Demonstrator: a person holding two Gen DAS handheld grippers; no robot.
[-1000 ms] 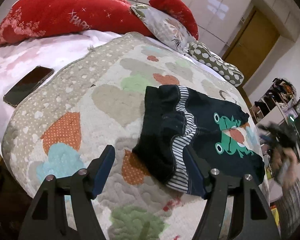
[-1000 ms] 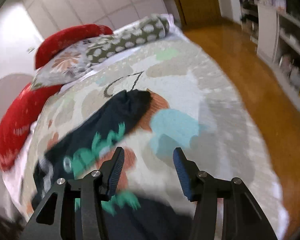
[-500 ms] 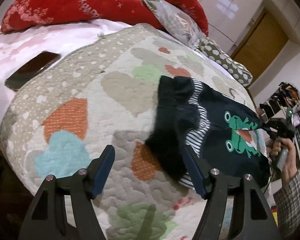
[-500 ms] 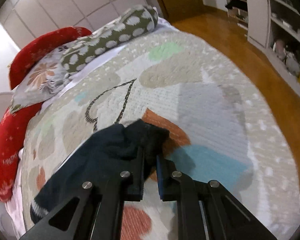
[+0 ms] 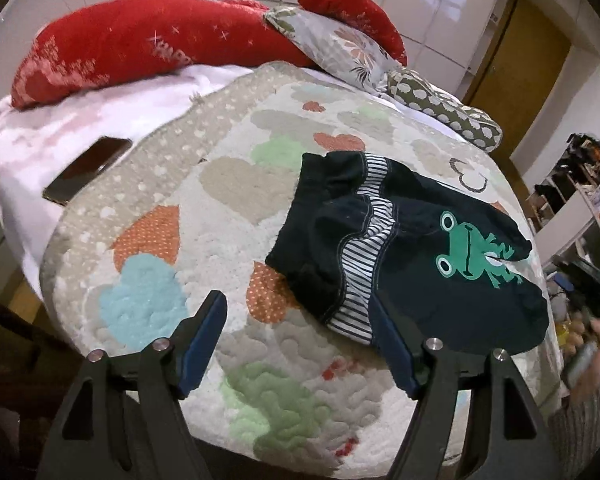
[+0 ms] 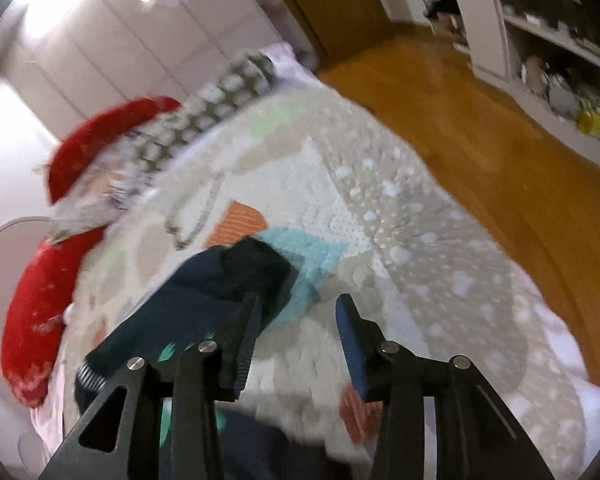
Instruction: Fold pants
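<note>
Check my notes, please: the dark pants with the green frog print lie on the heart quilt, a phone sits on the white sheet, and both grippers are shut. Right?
Not quite: both grippers are open. The left gripper in the left wrist view and the right gripper in the right wrist view hold nothing. The pants, quilt and phone are as noted.

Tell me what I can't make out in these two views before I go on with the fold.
- Left wrist view: the near hem of the pants is hidden behind a finger of the open left gripper.
- Right wrist view: motion blur smears the pants; the open right gripper covers their near part, so the fold lines are unreadable.
- Left wrist view: the phone is blurred; its screen is unreadable.
</note>
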